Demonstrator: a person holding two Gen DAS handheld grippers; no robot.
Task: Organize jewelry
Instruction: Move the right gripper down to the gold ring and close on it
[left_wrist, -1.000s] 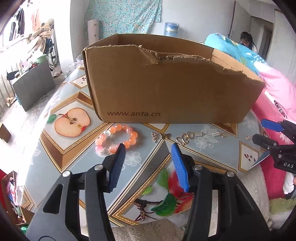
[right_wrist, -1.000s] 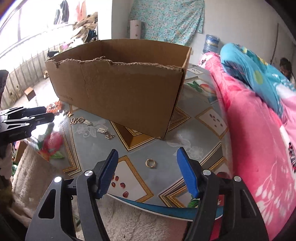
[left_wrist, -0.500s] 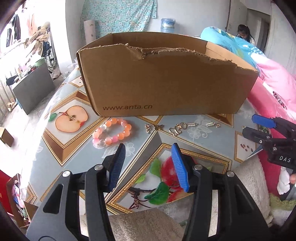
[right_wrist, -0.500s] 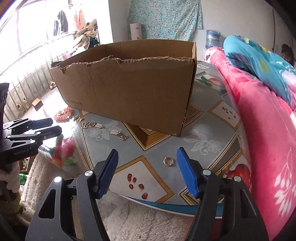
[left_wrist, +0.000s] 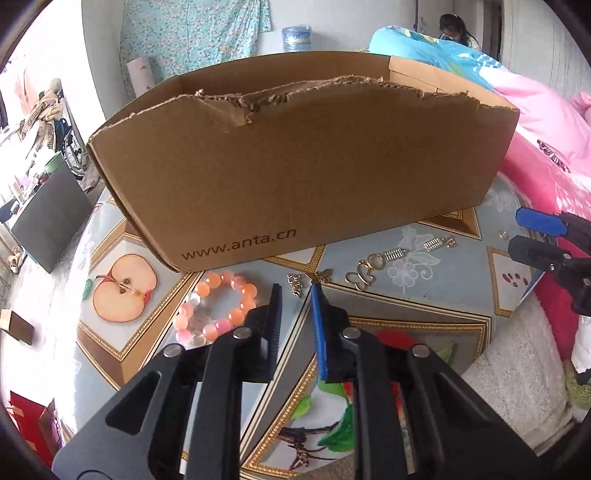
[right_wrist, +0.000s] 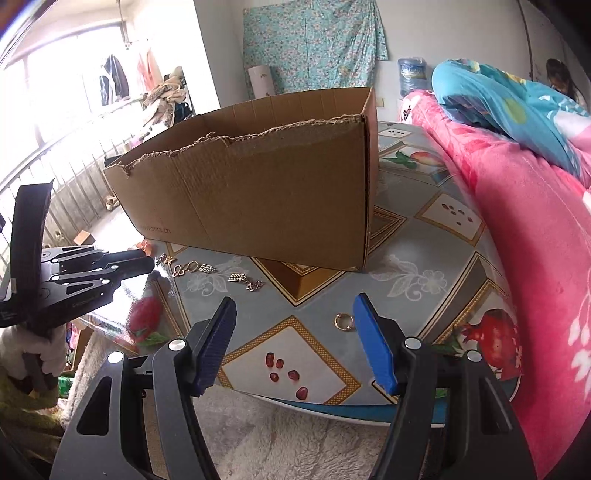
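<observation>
**Jewelry laid out in front of the box, nothing picked up yet**

My left gripper (left_wrist: 297, 291) hangs low over the tabletop (left_wrist: 424, 306), its jaws closing to a narrow gap with nothing between them. I judge this a narrowing for a small target rather than a grip: the little gold charm (left_wrist: 321, 277) and the short chain piece (left_wrist: 295, 284) lie just past the fingertips, too fine for wide jaws. The pink and orange bead bracelet (left_wrist: 216, 310) sits just to the left of that gripper, near the front wall of the cardboard box (left_wrist: 295, 173).

My right gripper (right_wrist: 293, 314) waits with its jaws well apart and empty. The gold ring (right_wrist: 343, 321) lies flat on the tabletop just inside the right-hand finger, so the wide stance looks chosen to straddle it.

Between the two grippers, a gold clasp (right_wrist: 186, 267) and two ribbed silver earrings (right_wrist: 236, 277) are strung out in a row along the box front. The box stands open-topped with a torn upper edge, close behind everything; I take it as the place the pieces are meant to go. Its inside is hidden from both views.
</observation>
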